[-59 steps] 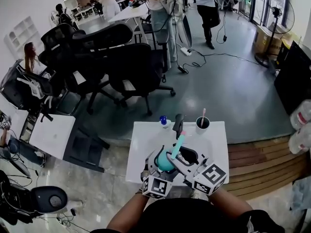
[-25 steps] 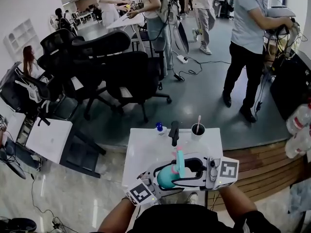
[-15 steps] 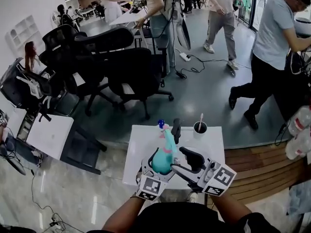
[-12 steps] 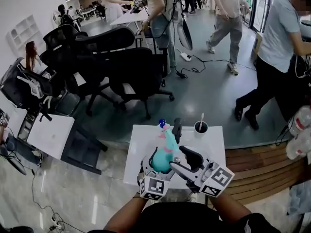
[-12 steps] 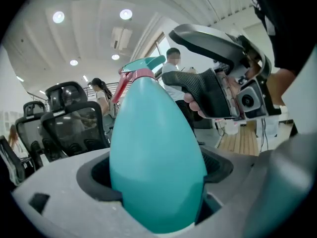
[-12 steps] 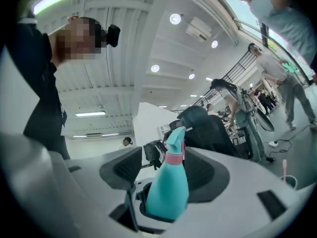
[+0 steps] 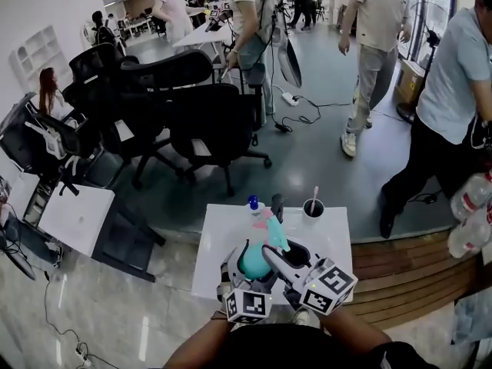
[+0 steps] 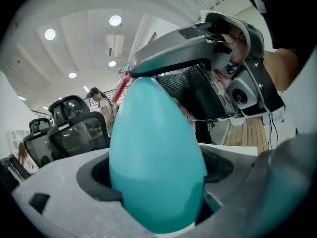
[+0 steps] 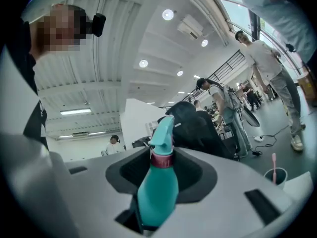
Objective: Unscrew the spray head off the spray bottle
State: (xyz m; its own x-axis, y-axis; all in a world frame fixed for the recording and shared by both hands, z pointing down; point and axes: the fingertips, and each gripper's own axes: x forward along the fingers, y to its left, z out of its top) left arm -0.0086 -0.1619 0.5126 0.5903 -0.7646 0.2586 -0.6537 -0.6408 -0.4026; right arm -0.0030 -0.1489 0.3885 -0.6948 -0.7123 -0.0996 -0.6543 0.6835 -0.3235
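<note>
Claws: two. My left claw [image 8: 158, 171] is clenched on the belly of the spray bottle. My right claw [image 9: 161, 171] has just been closing, and the upper part of the bottle stands between its jaws.
Right claw grip: the near sides of the bottle lie against the jaws, so I read it as grasping. Round the collar there is dark room on both sides.
Spray bottles: one [image 7: 254, 261]. I hold it tilted in the air, above the near edge of the worktop [image 7: 219, 233].
Bottle look: teal, egg-shaped body, narrow neck, a pink-red collar [image 9: 161, 158], and one teal spray head [image 9: 162, 130] seated on top.
On the worktop: one small bottle with blue cap [image 7: 253, 204], one dark cup [image 7: 312, 208] with a stick inside, and one dark upright thing [image 7: 277, 204] which I cannot name.
Hard to see: in the left claw view the body fills the middle, so the neck and head are hidden. The bottom of the bottle is cut off in both claw views.
Right edge: two big clear bottles [image 7: 470, 215], only partly in the picture.
</note>
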